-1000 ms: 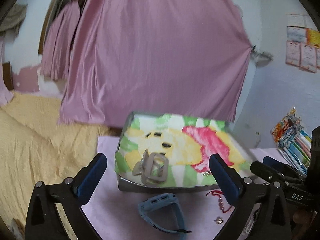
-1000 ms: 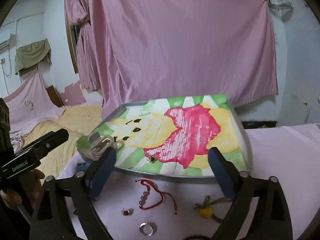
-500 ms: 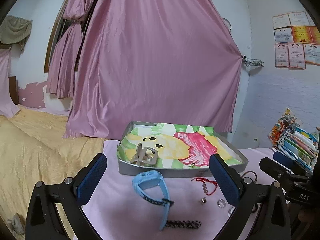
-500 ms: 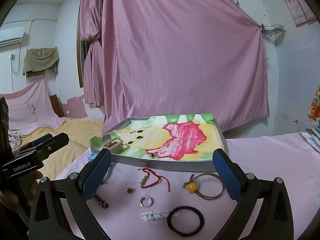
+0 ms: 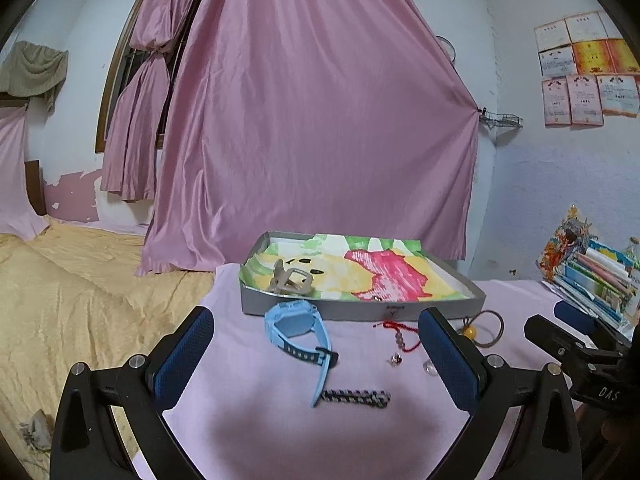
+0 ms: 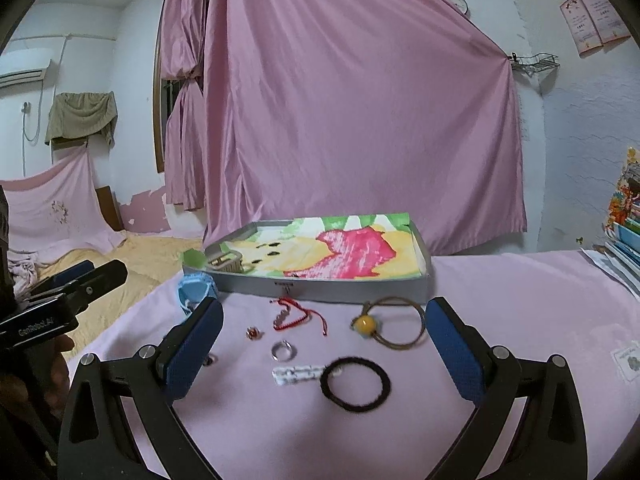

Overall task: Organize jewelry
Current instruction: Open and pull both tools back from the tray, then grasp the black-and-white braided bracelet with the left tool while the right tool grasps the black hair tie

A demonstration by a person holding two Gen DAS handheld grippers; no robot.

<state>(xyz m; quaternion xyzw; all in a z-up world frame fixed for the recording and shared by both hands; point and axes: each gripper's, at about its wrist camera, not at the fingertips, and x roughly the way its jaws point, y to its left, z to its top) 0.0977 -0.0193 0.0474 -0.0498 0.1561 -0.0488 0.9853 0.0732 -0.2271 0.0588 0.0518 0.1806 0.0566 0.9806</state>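
Both grippers hover above the pink table cloth (image 6: 500, 300), short of the jewelry, and neither holds anything. The left gripper (image 5: 316, 354) has its jaws spread wide, with the blue watch (image 5: 298, 326) and the braided dark band (image 5: 356, 397) lying in the gap ahead of it. The right gripper (image 6: 324, 346) is likewise fully spread, and its blue pads (image 6: 454, 346) flank the scattered pieces without touching them.

The grey tray (image 6: 320, 286) sits at the far side of the cloth, lined with a yellow, pink and green picture. A beige hair claw (image 5: 290, 278) lies inside the tray at its left end. A small dark item rests near the tray's front wall; it is too small to identify.

On the cloth in front of the tray:
- red string bracelet (image 6: 296, 314), just ahead of the tray's front wall;
- brown hair tie with yellow bead (image 6: 394, 326), to the right of the bracelet;
- small red stud (image 6: 253, 333) and silver ring (image 6: 283, 350), nearer the right gripper;
- white clip (image 6: 296, 374), touching the black hair tie (image 6: 355, 383).

A stack of books (image 5: 596, 276) stands at the right edge of the table.
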